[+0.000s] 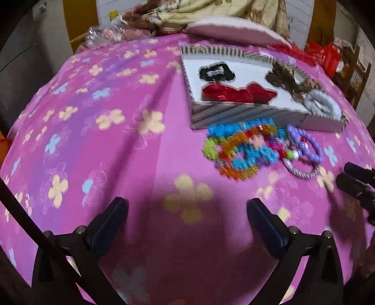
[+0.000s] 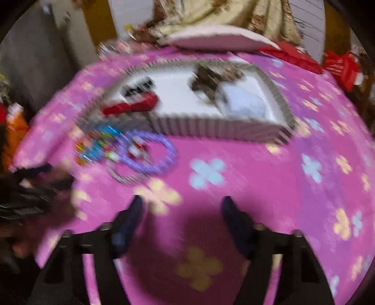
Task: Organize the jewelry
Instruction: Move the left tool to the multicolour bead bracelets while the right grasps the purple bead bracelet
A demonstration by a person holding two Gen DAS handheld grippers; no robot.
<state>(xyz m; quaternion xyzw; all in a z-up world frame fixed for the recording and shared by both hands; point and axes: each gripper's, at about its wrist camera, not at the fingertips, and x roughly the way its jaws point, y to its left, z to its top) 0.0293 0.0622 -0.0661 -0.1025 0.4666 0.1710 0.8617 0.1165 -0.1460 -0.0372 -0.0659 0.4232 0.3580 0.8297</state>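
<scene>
A striped shallow box point(image 1: 234, 115) point(image 2: 211, 127) sits on the pink flowered cloth and holds black point(image 1: 216, 71), red point(image 1: 234, 92), brown point(image 1: 290, 79) and grey point(image 1: 321, 104) hair scrunchies. In front of it lies a pile of colourful bead bracelets point(image 1: 246, 150) point(image 2: 98, 145) with a purple bead bracelet point(image 1: 304, 143) point(image 2: 150, 153). My left gripper point(image 1: 187, 211) is open and empty, short of the pile. My right gripper point(image 2: 182, 211) is open and empty, right of the pile; it also shows in the left wrist view point(image 1: 356, 185).
A pink-and-white pad point(image 1: 234, 30) and crumpled beige fabric point(image 1: 211, 11) lie behind the box. Red bags point(image 1: 323, 56) sit at the far right. The cloth point(image 1: 105, 140) drops off at the left edge. The right wrist view is motion-blurred.
</scene>
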